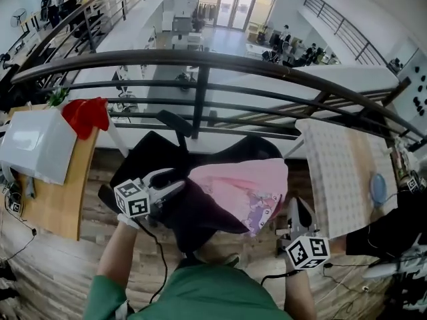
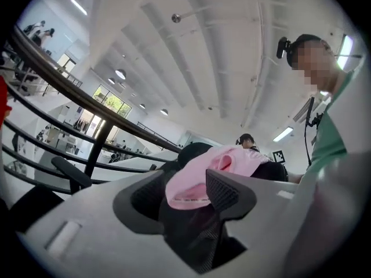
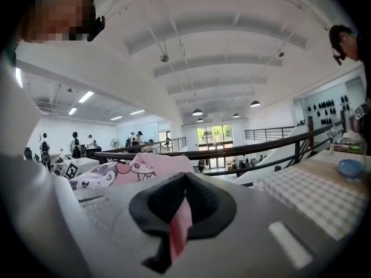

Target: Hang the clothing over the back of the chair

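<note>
A person in a green top stands facing a black chair (image 1: pixel 200 222), seen from above, with a dark metal railing (image 1: pixel 200 62) beyond it.

A pink garment (image 1: pixel 243 189) with a cartoon print lies draped over the top edge of the chair's back. Its long axis runs along that edge, left to right in the head view, from the left tongs (image 1: pixel 175 187) to the right tongs (image 1: pixel 297 205). The printed side faces up and toward the person, and the lower hem hangs down the near side of the back.

The left tongs sit at the garment's left end, pointing level across the chair. In the left gripper view they are spread wide (image 2: pixel 185 193). Pink cloth (image 2: pixel 197 175) shows in the gap and beyond it, but the pads do not press on it.

The right tongs sit at the garment's right end. In the right gripper view they are pressed together (image 3: pixel 182 204), pinching a thin fold of the pink cloth that hangs down between the pads. The rest of the garment (image 3: pixel 136 169) spreads away to the left.

A wooden surface (image 1: pixel 57 199) stands to the left of the chair and a checked surface (image 1: pixel 337 179) to the right.
</note>
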A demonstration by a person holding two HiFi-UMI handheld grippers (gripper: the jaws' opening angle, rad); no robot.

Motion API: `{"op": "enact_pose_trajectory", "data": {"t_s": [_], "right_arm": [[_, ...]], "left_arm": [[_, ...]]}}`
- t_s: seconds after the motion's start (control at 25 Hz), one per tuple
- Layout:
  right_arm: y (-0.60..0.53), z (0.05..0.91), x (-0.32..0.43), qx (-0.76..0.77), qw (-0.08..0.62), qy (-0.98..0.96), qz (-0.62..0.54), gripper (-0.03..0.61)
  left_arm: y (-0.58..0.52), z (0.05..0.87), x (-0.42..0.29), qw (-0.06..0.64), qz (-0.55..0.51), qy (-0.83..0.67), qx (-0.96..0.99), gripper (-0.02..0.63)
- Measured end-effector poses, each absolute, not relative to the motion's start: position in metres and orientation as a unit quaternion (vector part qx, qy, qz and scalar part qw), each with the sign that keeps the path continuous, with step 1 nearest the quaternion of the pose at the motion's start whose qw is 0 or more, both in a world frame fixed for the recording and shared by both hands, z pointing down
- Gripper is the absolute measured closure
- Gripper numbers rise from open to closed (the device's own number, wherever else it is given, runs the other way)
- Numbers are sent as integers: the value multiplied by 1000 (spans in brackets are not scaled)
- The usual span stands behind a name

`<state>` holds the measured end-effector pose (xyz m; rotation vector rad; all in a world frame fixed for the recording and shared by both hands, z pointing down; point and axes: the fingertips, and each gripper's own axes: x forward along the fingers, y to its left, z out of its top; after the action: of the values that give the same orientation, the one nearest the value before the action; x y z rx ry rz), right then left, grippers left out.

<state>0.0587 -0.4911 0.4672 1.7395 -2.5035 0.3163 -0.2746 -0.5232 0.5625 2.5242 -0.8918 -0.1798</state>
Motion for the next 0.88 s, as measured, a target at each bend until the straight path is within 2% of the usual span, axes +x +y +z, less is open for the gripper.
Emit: {"op": "enact_pose_trajectory", "data": {"t_s": [0.2,0.44,0.76,0.88], "right_arm": [[-489,473,60,561,52,-819,109,575],[-461,470,49,528,40,-840,117,575],[-403,442,89,455,-4,-886,94,575],[-368,431,113,433,-18,-897,88,575]], "left_arm": [[-516,578,-285,238,-76,-368,896,379],[-466,548,-286,213,-69,-406,886,423],[-371,488,-249,154,-51,-537,828,565],[-328,471,-224,134,-34,-592,794,591]]}}
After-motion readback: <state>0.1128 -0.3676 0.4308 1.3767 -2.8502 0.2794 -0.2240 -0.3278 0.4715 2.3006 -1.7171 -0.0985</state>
